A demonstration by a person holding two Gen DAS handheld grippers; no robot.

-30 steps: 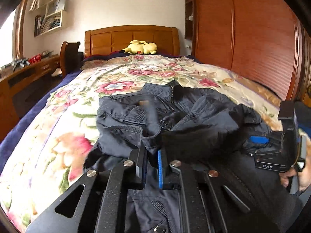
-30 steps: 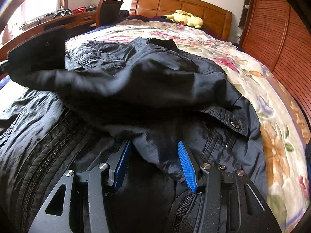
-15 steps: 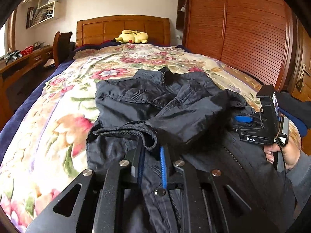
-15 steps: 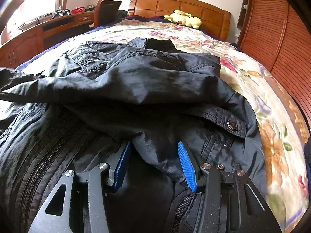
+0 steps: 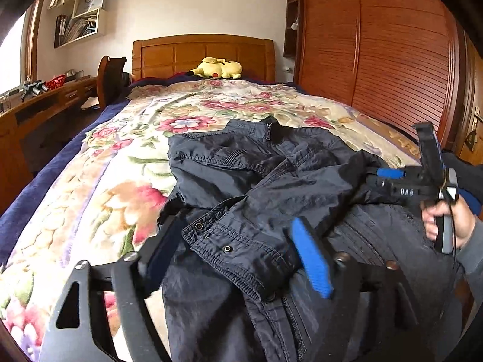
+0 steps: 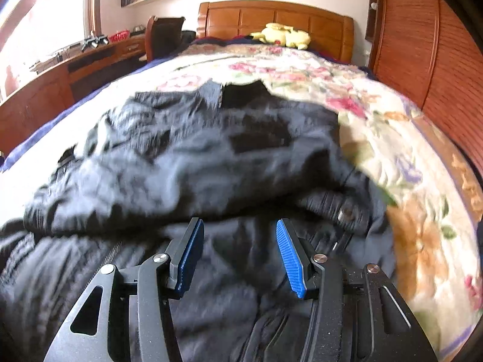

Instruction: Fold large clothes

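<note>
My left claw stands wide open, its blue pads on either side of a folded-over sleeve cuff with snap studs, gripping nothing; the pads are smeared with blur in my left view. My right claw is likewise spread apart, both pads sharp in its own view, hovering over the dark cloth with nothing pinched between them. The dark jacket lies across the near end of the bed, on the flowered quilt, collar toward the headboard and zipper running down toward me. Only the left view shows the cuff's studs clearly, and only there do I see my right hand holding the right claw's handle at the jacket's right edge. The right view, blurred over the cloth, gives instead a snap button on the other cuff, near the quilt's right side, and the open collar from head-on. Farther off in both, a yellow plush toy rests against the wooden headboard. A desk runs along the bed's left side, with a wooden wardrobe on the right.
</note>
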